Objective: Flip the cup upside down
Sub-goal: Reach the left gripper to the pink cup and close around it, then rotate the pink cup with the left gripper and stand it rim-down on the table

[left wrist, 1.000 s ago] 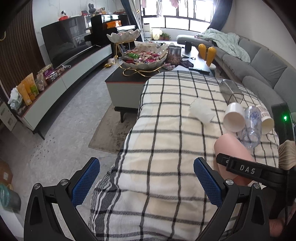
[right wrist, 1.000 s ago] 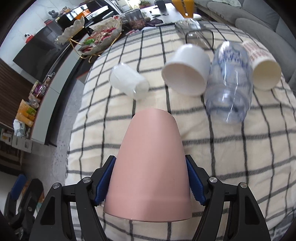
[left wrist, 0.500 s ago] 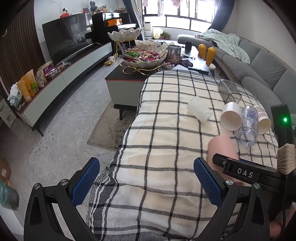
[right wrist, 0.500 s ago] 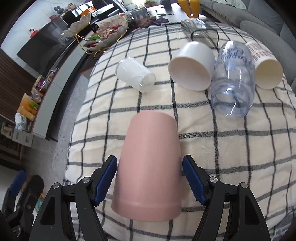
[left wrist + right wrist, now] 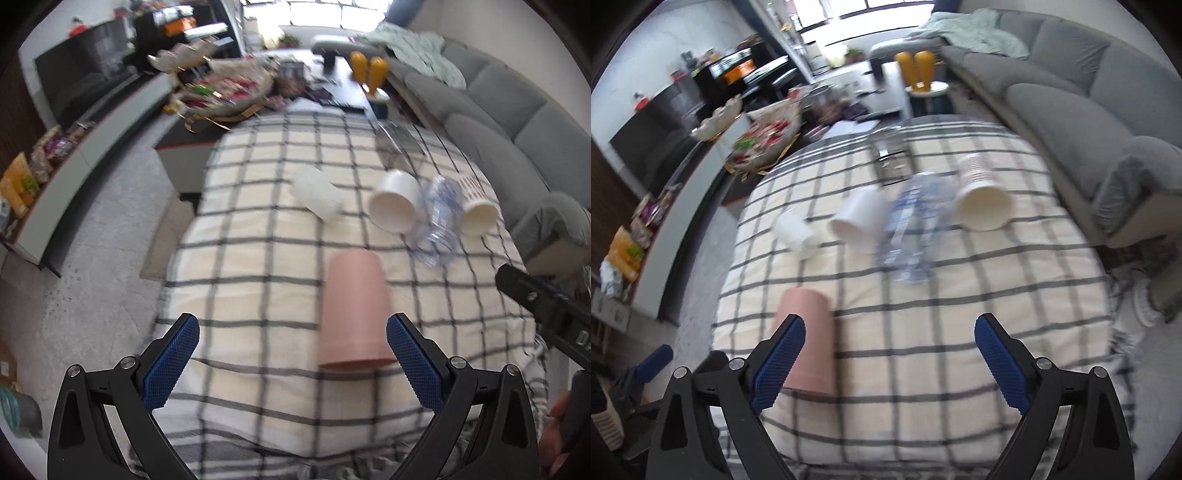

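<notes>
The pink cup [image 5: 807,339] stands inverted beside the released right hand-held gripper [image 5: 888,363], left of its fingers.

Bare checked cloth [image 5: 923,332] wide between and ahead of right gripper [image 5: 888,363], pink cup [image 5: 807,343] standing at left edge, tipped cups [image 5: 858,221] and bottle [image 5: 912,229] crowding far side

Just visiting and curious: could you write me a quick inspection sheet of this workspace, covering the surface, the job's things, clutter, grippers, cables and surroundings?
Surface: checked cloth covers the table.
Job's things: pink cup stands mouth-down on the cloth, nothing holding it.
Clutter: white cup, clear bottle, paper cup and small translucent cup lie on their sides.
Grippers: left hand-held gripper open; right hand-held gripper open, cup outside its jaws.
Cables: nothing seen.
Surroundings: grey sofa, snack tray, television.
</notes>
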`<state>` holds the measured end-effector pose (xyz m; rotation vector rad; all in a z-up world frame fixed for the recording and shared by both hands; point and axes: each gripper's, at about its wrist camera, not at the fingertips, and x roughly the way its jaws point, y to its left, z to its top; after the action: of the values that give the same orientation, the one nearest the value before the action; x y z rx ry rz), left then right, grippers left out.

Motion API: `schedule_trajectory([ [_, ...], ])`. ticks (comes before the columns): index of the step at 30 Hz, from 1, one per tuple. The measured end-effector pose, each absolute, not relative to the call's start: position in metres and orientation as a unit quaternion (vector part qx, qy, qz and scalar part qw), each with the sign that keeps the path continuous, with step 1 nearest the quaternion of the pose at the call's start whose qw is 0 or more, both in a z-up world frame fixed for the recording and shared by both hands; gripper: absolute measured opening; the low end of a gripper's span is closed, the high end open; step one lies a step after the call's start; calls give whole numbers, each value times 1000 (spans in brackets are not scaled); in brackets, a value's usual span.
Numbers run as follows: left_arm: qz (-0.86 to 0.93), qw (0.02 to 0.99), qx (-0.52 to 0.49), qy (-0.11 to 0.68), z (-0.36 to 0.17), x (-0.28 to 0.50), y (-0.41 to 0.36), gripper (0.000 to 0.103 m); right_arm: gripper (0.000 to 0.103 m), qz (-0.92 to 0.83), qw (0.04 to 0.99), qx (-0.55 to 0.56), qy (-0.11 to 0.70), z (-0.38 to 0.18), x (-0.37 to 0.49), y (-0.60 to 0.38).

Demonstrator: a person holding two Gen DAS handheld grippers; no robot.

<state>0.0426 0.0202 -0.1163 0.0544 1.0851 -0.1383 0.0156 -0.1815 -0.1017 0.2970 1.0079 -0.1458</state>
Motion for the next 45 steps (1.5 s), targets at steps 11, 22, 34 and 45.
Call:
schedule_trajectory([
  [11, -89, 742, 54, 663, -149, 93, -46, 103, 96, -140, 806, 185, 545, -111, 18, -242],
  [22, -59, 607, 105, 786, -203, 143, -66, 103, 96, -143, 777, 212, 575, -121, 63, -253],
  [34, -63, 542, 113, 830, -253, 147, -76, 78, 96, -136, 746, 233, 609, -166, 89, -267],
  [45, -62, 565, 108, 816, -250, 138, -56, 70, 96, -126, 745, 235, 612, -168, 84, -263],
])
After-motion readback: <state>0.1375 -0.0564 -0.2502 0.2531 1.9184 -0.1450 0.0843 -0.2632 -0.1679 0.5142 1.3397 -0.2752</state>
